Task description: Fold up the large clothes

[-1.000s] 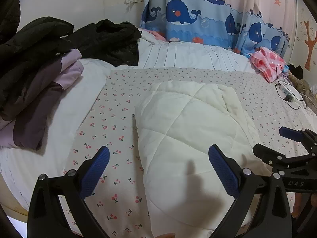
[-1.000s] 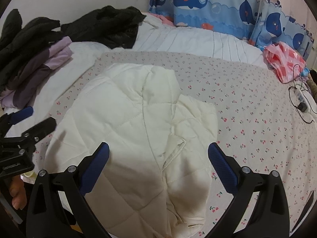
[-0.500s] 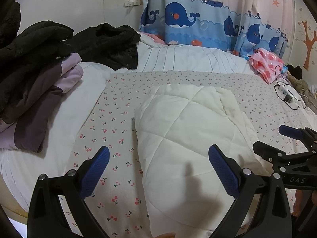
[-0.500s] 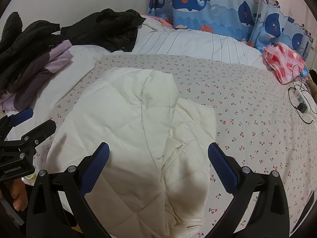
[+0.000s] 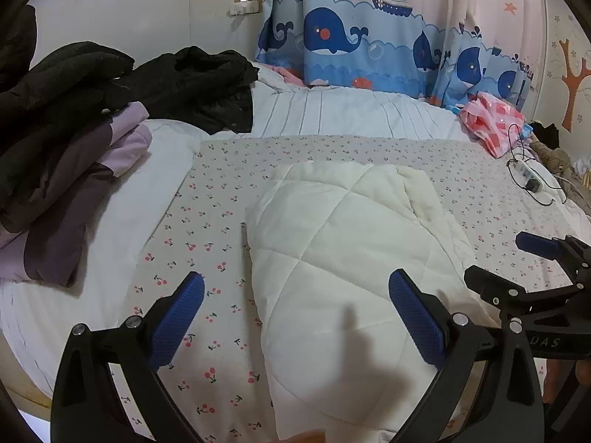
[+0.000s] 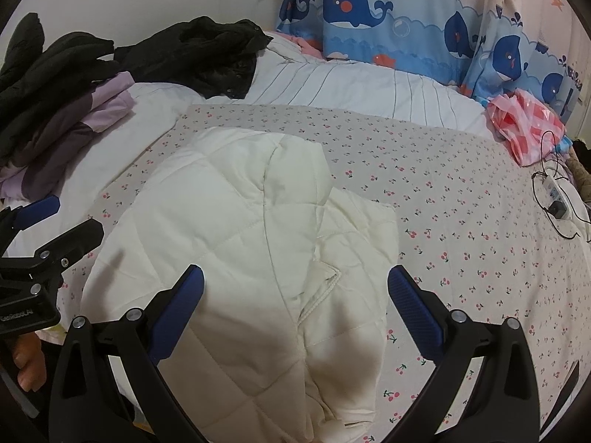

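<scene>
A cream quilted jacket (image 5: 343,258) lies folded into a narrow bundle on the cherry-print sheet (image 5: 207,221). My left gripper (image 5: 295,313) hovers open above its near left edge, holding nothing. From the right wrist camera the same jacket (image 6: 236,243) shows a folded-over flap and a collar edge on its right side. My right gripper (image 6: 295,308) is open above the jacket's near end, nothing between its blue pads. The right gripper (image 5: 535,273) also shows at the right edge of the left wrist view, and the left gripper (image 6: 40,232) at the left edge of the right wrist view.
A pile of black and purple clothes (image 5: 62,140) sits at the left, with a black garment (image 5: 207,85) behind it. A pink checked bag (image 6: 528,129) and a power strip with cable (image 6: 554,199) lie at the right. A whale-print curtain (image 6: 388,11) hangs behind the bed.
Both grippers have lifted and drawn back slightly from the jacket, still open. The jacket lies as before.
</scene>
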A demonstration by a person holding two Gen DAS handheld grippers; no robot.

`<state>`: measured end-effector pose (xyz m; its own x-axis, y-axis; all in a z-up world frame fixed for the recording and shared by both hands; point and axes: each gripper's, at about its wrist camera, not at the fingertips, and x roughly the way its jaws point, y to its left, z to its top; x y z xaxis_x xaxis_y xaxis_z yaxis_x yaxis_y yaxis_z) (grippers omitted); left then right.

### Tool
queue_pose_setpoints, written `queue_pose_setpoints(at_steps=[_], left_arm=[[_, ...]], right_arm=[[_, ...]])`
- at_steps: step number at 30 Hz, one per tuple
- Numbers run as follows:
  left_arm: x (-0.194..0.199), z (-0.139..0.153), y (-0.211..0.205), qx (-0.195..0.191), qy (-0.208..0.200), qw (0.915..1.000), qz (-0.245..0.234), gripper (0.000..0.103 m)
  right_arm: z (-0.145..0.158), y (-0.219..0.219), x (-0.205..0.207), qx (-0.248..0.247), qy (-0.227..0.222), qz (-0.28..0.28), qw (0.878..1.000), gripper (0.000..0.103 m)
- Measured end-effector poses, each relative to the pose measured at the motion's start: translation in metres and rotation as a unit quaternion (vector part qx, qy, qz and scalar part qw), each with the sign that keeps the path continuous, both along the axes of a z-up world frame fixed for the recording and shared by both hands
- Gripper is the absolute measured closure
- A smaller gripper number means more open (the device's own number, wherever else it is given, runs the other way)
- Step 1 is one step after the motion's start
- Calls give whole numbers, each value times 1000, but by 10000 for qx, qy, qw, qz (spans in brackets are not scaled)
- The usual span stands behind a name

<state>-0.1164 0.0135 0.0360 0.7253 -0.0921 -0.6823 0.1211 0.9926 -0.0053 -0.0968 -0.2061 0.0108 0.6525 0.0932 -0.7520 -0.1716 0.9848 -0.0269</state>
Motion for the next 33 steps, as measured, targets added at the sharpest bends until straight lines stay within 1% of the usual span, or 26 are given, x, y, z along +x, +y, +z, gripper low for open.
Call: queue_pose_setpoints(at_steps=[8, 12, 16, 33], left_arm=[[1, -1, -2, 159, 23, 9999, 38, 7], [1, 0, 0, 109, 26, 9999, 44, 7], [2, -2, -1, 175, 30, 9998, 43, 7], [3, -3, -1, 190, 63, 9998, 85, 7]], right_arm=[[0, 0, 0, 5, -2, 15, 10000, 7], [0, 0, 0, -5, 2, 33, 10000, 7], [0, 1, 0, -13, 6, 56, 10000, 7], [-1, 4, -1, -12, 12, 87, 10000, 7]])
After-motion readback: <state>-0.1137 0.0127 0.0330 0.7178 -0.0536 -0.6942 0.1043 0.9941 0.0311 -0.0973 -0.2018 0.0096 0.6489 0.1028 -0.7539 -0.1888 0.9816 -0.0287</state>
